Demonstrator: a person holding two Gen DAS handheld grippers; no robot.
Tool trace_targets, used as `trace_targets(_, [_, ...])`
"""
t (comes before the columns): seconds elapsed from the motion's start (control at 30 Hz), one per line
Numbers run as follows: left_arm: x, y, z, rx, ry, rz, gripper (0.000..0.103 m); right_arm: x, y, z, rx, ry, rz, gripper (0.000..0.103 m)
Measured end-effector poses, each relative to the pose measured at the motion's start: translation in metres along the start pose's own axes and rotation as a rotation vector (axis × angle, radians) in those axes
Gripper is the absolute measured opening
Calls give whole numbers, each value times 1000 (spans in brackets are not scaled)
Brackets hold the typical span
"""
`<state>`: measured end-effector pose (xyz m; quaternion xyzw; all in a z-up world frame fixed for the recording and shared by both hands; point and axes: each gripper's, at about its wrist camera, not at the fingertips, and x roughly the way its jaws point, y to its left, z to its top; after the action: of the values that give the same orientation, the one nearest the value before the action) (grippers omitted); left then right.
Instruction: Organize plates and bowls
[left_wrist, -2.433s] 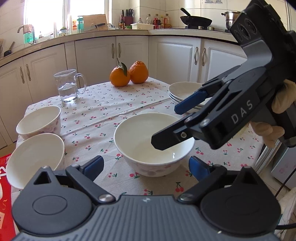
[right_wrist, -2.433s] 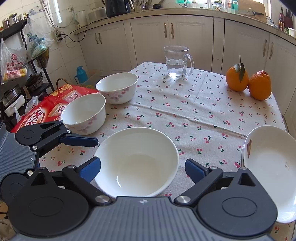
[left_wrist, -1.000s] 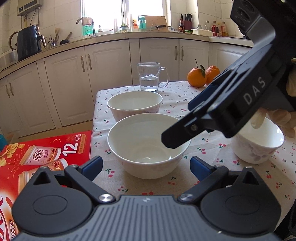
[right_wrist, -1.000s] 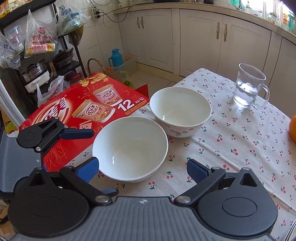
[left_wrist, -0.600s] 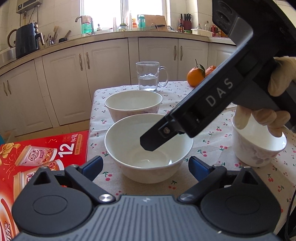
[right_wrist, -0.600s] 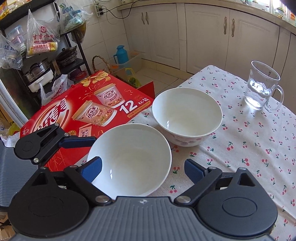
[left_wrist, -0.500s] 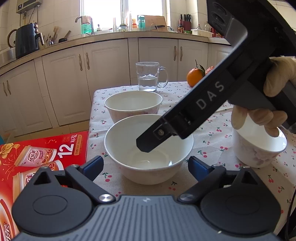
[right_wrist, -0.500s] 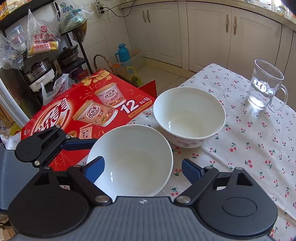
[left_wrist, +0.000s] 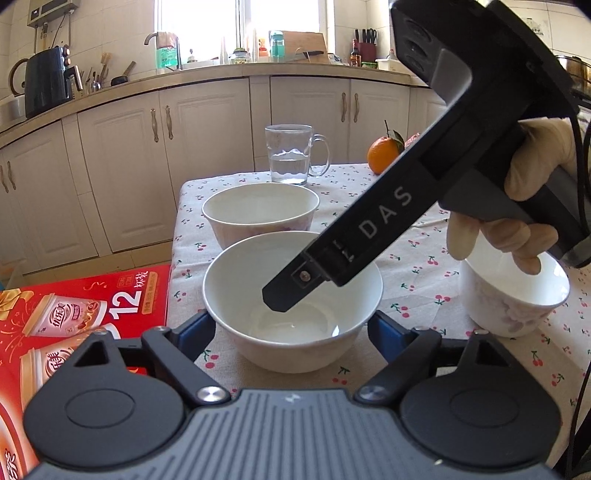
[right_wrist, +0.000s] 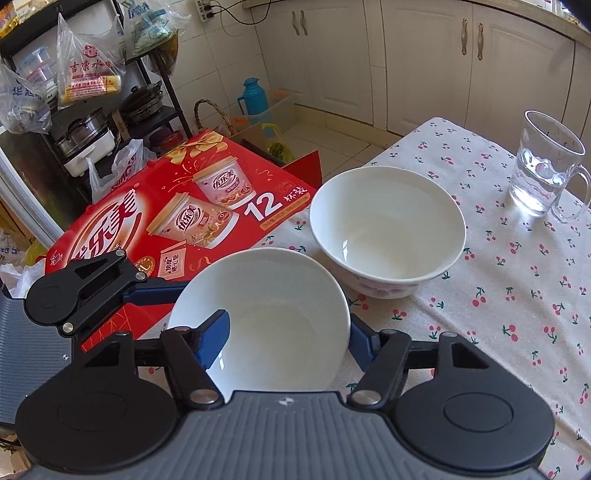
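Note:
A white bowl (left_wrist: 236, 291) (right_wrist: 280, 295) stands near the edge of the cherry-print table. My left gripper (left_wrist: 291, 328) straddles it, a blue pad close to each outer side, its jaws closing. My right gripper (right_wrist: 286, 332) is closing too, with one pad down inside the bowl and the other just outside its right wall. In the left wrist view its finger (left_wrist: 291, 291) dips into the bowl. A second white bowl (left_wrist: 260, 210) (right_wrist: 388, 236) sits just behind. A third bowl (left_wrist: 513, 291) is at the right.
A glass mug of water (left_wrist: 291, 155) (right_wrist: 543, 166) and an orange (left_wrist: 384, 157) stand farther back on the table. A red carton (right_wrist: 177, 218) lies just past the table's left edge. A gloved hand (left_wrist: 517, 206) holds the right gripper above the third bowl.
Both grippers left the bowl beside the plates and came to the bowl at the table's edge. Since then the right gripper has sunk into it, and both pairs of jaws have narrowed.

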<state>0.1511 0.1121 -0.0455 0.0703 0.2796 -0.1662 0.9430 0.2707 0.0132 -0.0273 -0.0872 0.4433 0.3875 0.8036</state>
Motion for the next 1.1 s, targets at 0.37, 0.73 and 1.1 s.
trace_targets(0.37, [-1,0,2,-4,11,-6,89,-2,-3,0,18,5,21,71])
trace_targets(0.73, [-18,-11,5,2,19,-21,89,-21,3,-9,17,0,47,71])
trace_targets(1.1, [-43,-32,10,23,23,-31,89,-52,12,-24,9,-27,67,71])
